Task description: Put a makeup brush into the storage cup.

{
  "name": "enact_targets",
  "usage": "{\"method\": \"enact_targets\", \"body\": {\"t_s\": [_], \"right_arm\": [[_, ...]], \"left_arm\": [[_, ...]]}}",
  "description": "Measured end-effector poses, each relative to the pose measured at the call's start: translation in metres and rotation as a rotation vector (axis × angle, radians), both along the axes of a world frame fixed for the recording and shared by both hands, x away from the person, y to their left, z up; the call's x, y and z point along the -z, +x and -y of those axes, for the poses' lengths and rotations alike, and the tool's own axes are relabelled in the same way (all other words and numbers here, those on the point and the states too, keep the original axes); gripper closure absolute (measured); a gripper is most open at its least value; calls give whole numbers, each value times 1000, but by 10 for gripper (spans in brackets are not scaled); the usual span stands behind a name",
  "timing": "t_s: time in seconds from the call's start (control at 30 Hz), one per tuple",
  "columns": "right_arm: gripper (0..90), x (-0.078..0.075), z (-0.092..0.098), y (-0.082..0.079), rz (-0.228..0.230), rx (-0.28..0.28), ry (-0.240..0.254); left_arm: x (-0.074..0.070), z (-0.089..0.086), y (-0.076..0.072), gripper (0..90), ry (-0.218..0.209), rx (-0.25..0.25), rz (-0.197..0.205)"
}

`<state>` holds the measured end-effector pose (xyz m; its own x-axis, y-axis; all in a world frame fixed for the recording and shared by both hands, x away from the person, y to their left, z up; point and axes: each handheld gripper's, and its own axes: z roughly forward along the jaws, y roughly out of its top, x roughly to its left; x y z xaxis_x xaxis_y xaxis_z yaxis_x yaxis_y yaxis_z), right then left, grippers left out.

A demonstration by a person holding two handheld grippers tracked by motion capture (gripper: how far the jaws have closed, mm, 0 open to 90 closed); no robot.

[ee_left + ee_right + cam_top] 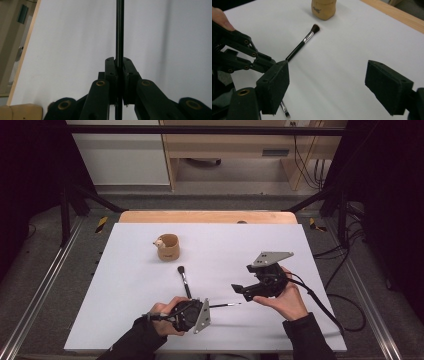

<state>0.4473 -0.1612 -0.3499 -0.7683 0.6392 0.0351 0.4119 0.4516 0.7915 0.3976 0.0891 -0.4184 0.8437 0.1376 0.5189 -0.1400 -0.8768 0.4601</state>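
White table, dark frame around. Left tongs clamped on thin brush, long axis running straight out toward right tongs, tip just short of them. Right tongs wide, empty, nearer that tip. Beyond: thick brush lying flat, head toward wooden cup.

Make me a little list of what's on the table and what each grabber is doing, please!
table: white board on a wooden tabletop
cup: small wooden cup at the far side, upright
loose brush: makeup brush lying flat, bristles toward the cup
left gripper: shut on a thin brush, its tip pointing at the other gripper
right gripper: open, nothing between its jaws, raised beside the thin brush's tip
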Motion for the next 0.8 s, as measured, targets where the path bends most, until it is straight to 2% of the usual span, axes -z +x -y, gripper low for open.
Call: {"method": "enact_targets", "body": {"t_s": [0.17, 0.3, 0.37, 0.6, 0.7, 0.8], "right_arm": [[102, 1, 7, -5, 32, 51, 62], [75, 2, 13, -11, 63, 74, 142], [75, 3, 16, -15, 67, 80, 162], [77, 12, 18, -18, 72, 100, 174], [75, 16, 19, -19, 70, 107, 183], [75, 17, 21, -22, 81, 116, 195]], "left_arm": [[1, -5, 0, 845, -67, -46, -36], [2, -8, 1, 845, -124, -88, -73], [3, -10, 1, 845, -146, -110, -80], [6, -14, 2, 845, -217, -166, -118], [8, -15, 2, 844, -223, -184, -124], [10, -16, 3, 844, -250, -204, -138]]}}
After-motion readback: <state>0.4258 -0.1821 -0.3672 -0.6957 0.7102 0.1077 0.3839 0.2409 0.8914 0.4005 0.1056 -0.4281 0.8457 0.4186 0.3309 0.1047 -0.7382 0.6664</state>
